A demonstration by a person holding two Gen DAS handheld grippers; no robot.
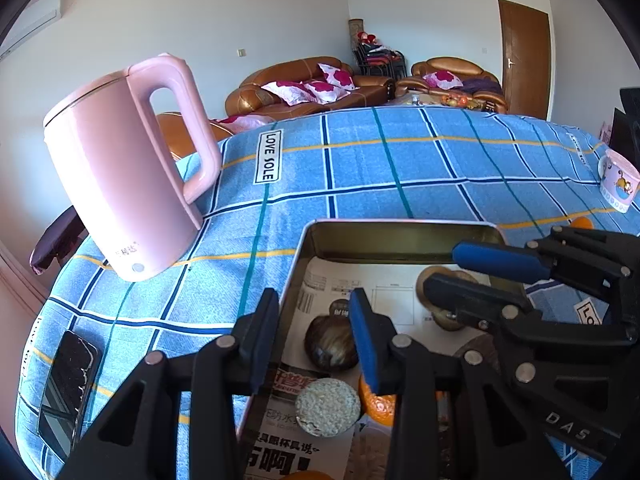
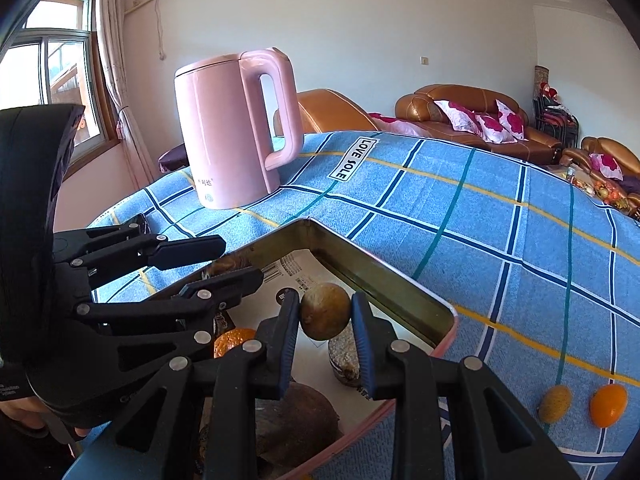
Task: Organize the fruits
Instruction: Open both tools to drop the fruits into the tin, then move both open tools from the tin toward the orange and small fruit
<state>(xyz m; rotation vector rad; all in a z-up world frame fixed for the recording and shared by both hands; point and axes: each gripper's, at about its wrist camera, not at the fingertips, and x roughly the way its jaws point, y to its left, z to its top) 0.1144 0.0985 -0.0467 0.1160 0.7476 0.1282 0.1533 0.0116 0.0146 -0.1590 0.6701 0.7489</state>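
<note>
Brown fruit (image 2: 325,311) sits clamped in the right gripper (image 2: 325,320) over the tin tray (image 2: 400,288) at lower centre, awaiting a gentle release, while the left gripper (image 1: 314,340) hovers, jaws apart and empty.

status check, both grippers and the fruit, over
Right gripper shut on brown fruit, above tin tray. Left gripper open, empty, over tray. Two fruits on the cloth. Nothing blocking.

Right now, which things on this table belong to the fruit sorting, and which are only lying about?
Job: metal tin; brown fruit in the right claw; orange and yellowish fruit on the cloth.

Lying about: pink kettle; phone; mug.
</note>
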